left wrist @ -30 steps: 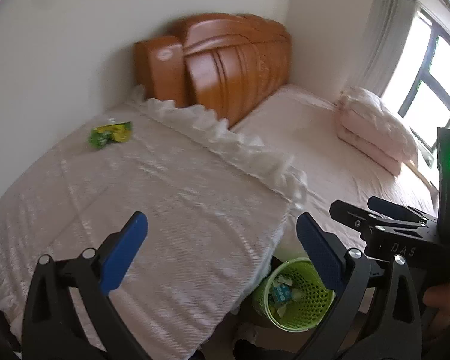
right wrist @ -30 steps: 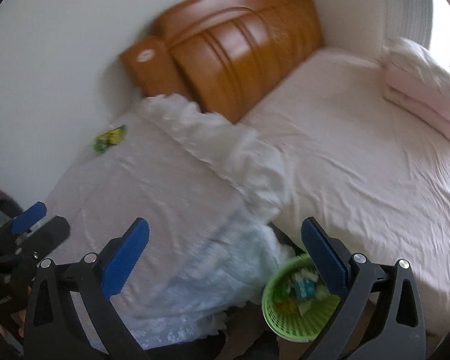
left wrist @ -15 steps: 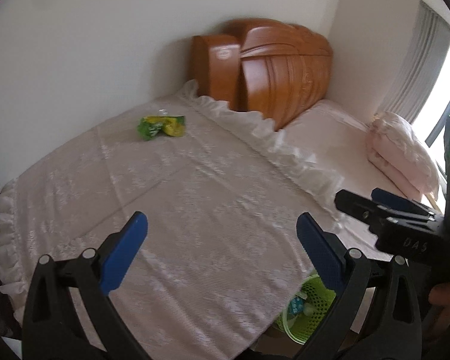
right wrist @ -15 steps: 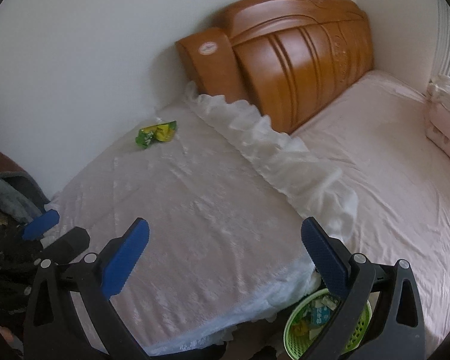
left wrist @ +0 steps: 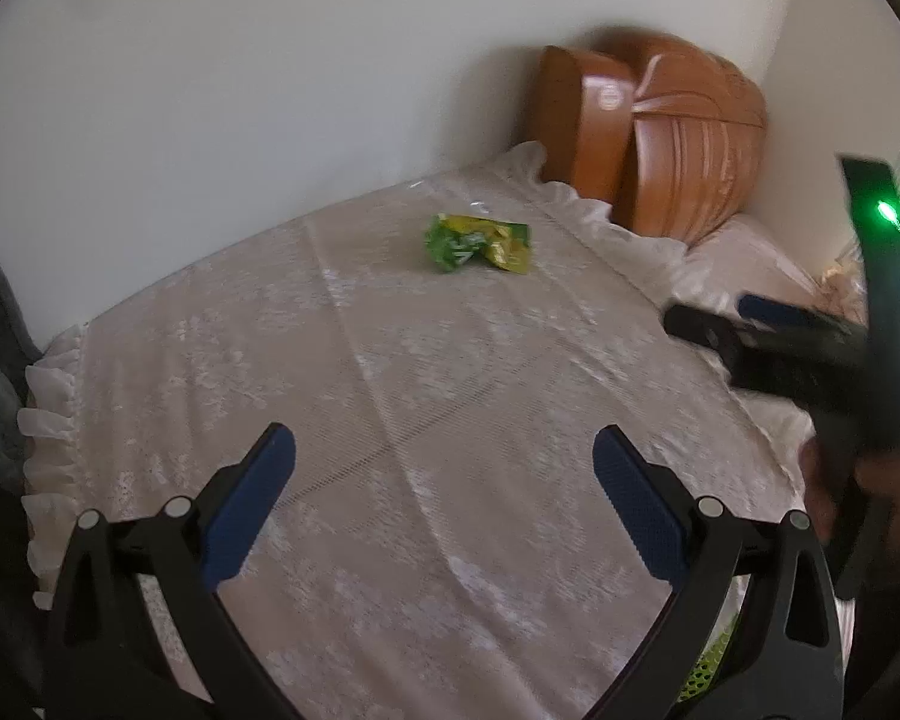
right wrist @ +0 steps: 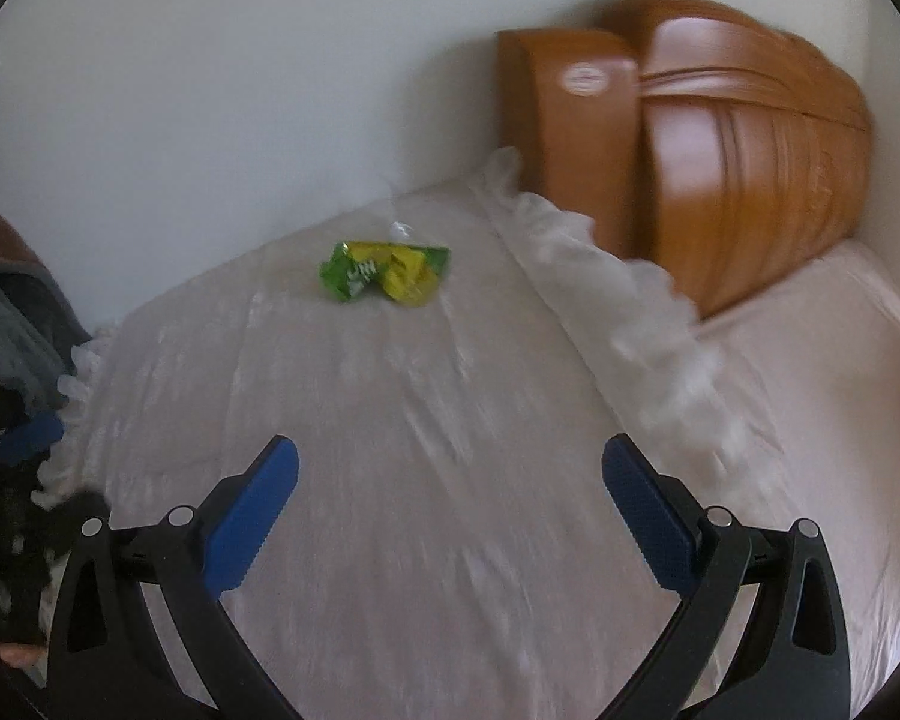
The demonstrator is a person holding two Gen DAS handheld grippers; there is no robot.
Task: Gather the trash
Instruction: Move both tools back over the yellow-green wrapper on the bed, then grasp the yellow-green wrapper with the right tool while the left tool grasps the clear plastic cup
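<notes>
A snack wrapper (left wrist: 479, 242) lies on the bedspread (left wrist: 426, 396) near its far edge, by the wall (left wrist: 270, 90); the headboard (left wrist: 672, 132) stands beyond the right corner.

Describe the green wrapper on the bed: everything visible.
The green wrapper is a crumpled snack packet, glossy like foil or plastic, green with yellow patches and blurred white print. It lies flat on the white lace bedspread, near the wall and short of the ruffled edge. Nothing else touches it; both tools hang open well short of it.

Soft daylight from the right, motion blur throughout, fisheye bending, dark vignetted corners
</notes>
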